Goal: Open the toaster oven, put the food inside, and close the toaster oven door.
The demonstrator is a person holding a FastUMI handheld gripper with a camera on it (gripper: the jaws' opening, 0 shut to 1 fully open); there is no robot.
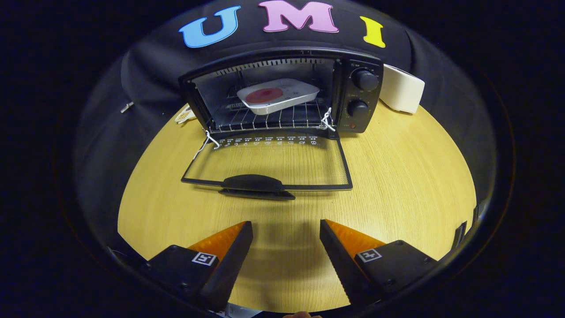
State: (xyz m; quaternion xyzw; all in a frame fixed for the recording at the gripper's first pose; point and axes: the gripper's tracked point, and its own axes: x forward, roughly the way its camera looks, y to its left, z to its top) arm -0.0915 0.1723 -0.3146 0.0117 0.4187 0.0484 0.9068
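While the gripper (286,229) hangs low in the frame with its fingers spread wide and holding nothing, bare wooden table (406,185) shows between them. Just ahead, mid-frame, the toaster oven door (269,164) lies folded flat, handle toward the fingers. Beyond it, upper centre, the toaster oven (282,95) holds a tray of food (277,95) on its rack. A white appliance (401,88) stands just right of it.

We see a worktop (397,185) of pale, matt wood grain under a toaster oven (282,95) with a black, faintly glossy shell. Its rack (269,118) is bare metal wire, its door (269,163) clear glass. The tray (278,95) looks like smooth plastic, perhaps glazed.
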